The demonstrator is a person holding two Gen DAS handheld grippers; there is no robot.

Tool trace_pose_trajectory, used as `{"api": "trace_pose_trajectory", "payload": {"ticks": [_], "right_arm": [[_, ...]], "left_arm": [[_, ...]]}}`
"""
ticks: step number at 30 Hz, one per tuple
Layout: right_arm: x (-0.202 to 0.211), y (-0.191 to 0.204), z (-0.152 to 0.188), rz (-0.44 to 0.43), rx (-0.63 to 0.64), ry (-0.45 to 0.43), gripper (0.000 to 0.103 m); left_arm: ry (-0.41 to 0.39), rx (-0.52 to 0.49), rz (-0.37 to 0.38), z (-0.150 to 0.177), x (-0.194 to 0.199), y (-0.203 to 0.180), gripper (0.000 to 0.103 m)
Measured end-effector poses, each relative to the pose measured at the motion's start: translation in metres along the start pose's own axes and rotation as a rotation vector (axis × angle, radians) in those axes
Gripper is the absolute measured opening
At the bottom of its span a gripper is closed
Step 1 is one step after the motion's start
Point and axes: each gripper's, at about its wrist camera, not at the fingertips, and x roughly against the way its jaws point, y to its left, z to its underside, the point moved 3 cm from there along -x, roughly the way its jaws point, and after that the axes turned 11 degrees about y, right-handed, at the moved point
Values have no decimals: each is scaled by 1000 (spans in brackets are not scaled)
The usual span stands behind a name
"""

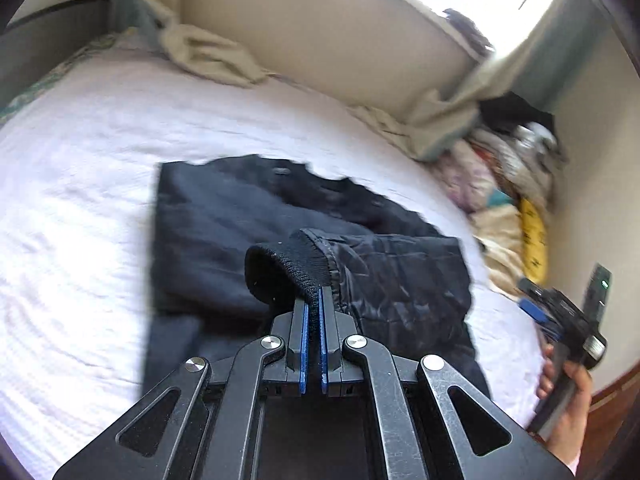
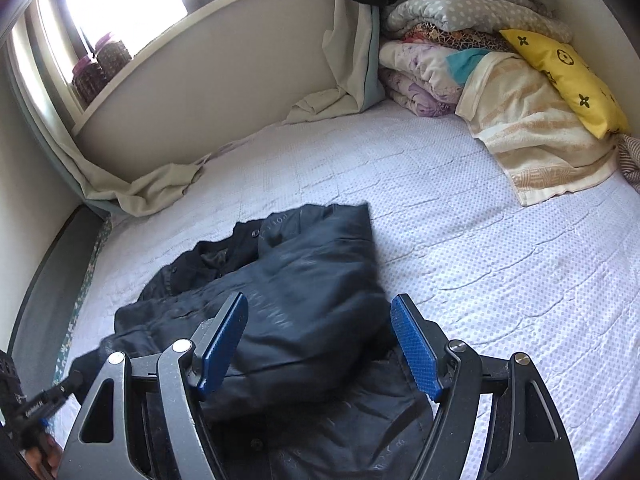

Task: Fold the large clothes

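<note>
The left hand-held gripper (image 1: 314,296) has its blue pads pressed together on the ribbed knit cuff (image 1: 288,270) of a dark jacket (image 1: 224,232), so the sleeve end is pinched and lifted a little above the rest of the garment. The sleeve (image 1: 400,276) runs off to the right of the cuff, its shiny fabric creased, and lies across the jacket body. The right hand-held gripper (image 2: 320,344) hangs over the near part of the same jacket with its fingers spread wide and nothing between them; whether the pads touch the cloth cannot be told. The jacket lies on the white quilted bed (image 2: 500,240), partly gathered, with its collar and snaps toward the window wall and one side already doubled over. Judging by this, the step in hand is folding a sleeve inward across the body. The next move likely calls for carrying the cuff over the torso and laying it flat before the clamp lets go, while the free gripper steadies the body or takes the hem. A stack of folded bedding (image 2: 460,40) with a yellow pillow (image 2: 568,80) sits well apart at the far corner.
</note>
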Motion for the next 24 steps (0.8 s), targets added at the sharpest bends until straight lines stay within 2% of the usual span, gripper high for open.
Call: {"api": "trace_pose_trajectory", "payload": {"ticks": [7, 11, 14, 15, 17, 20, 22, 24], "right_arm": [[-23, 10, 5, 33, 16, 81, 73], [-37, 14, 9, 34, 20, 131, 73], [-40, 20, 7, 33, 42, 130, 72], [-40, 25, 5, 33, 56, 120, 70], [-40, 35, 1, 29, 91, 96, 58], [-48, 57, -6, 43, 183, 58, 42], [-61, 71, -7, 59, 232, 50, 39], [-80, 78, -6, 83, 258, 68, 39]], "left_arm": [[70, 51, -140, 5, -33, 32, 5], [129, 71, -151, 11, -47, 41, 6], [84, 62, -186, 7, -34, 40, 20], [56, 58, -204, 5, -28, 38, 24], [-14, 54, -222, 1, -15, 35, 37], [-40, 50, -159, -4, -13, 27, 37], [-19, 33, -125, -5, -23, 18, 37], [18, 1, -134, -5, -40, 7, 37]]}}
